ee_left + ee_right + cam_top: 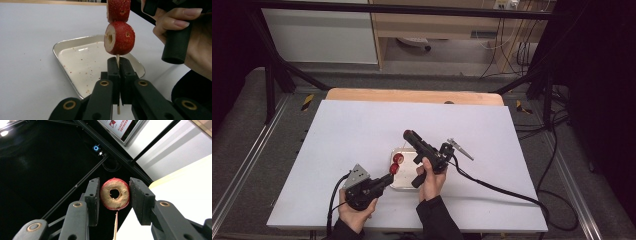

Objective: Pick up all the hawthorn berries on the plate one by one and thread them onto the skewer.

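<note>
I count three red fruit pieces: two on the skewer (pixel 117 59), namely the lower piece (pixel 120 38) and the upper piece (pixel 118 10), plus one cored piece (pixel 115 194). One skewer, one metal tray (pixel 65 45), two grippers, one table (pixel 357 130)

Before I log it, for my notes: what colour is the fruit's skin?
Red, speckled; the fruit shows best in the left gripper view.

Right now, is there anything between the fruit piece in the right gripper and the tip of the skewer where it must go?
Nothing visible. The right gripper clamps the cored fruit piece, and the skewer tip sits just below its hole. The left gripper holds the skewer, two pieces threaded lower.
</note>
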